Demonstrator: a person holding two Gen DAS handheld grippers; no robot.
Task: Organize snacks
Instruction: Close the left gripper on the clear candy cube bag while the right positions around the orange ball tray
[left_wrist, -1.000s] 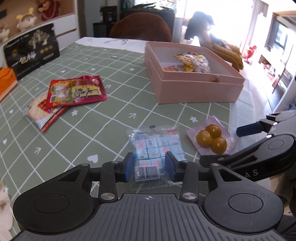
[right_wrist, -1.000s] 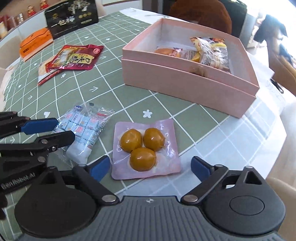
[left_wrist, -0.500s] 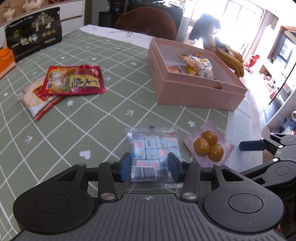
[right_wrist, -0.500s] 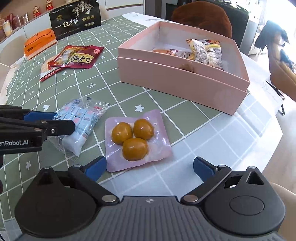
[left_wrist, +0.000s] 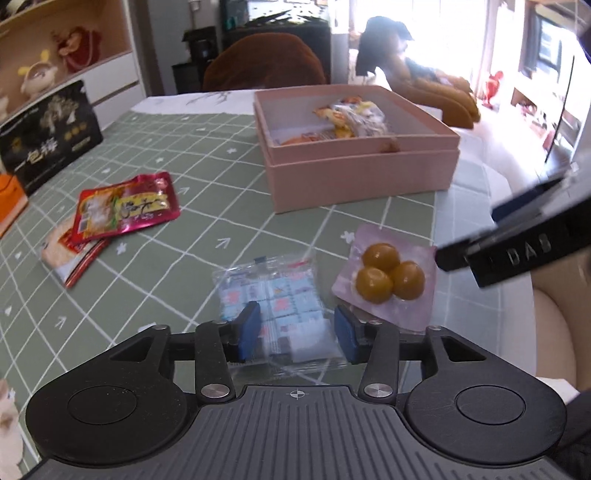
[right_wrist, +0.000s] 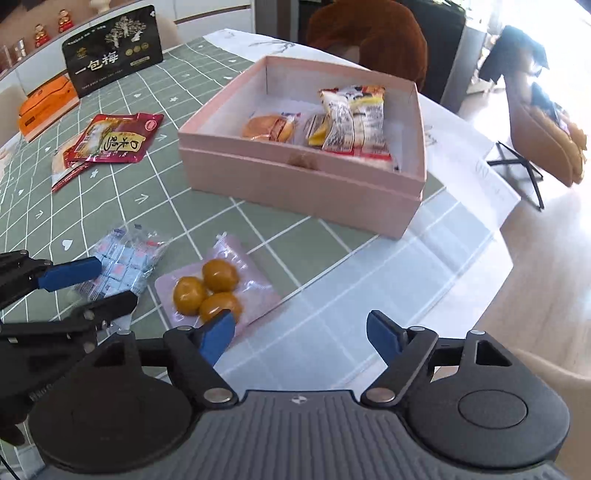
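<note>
We see the left hand-held gripper (left_wrist: 297, 334) with its pads parted, straddling the clear bag of small wrapped candies (left_wrist: 275, 299) near the worktop's (left_wrist: 192, 206) front edge. The right hand-held gripper (right_wrist: 301, 338) stands wide open beside the pink packet of three yellow balls (right_wrist: 218, 291). The pink box (right_wrist: 306, 184) sits further in, holding snacks.

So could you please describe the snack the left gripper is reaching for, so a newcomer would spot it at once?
Start at the large pink cardboard box on the green checked tablecloth. Nearer the camera, between the left gripper fingers, lies a clear plastic packet of small blue-and-pink wrapped squares. Its neighbour holds three round yellow balls instead.
</note>
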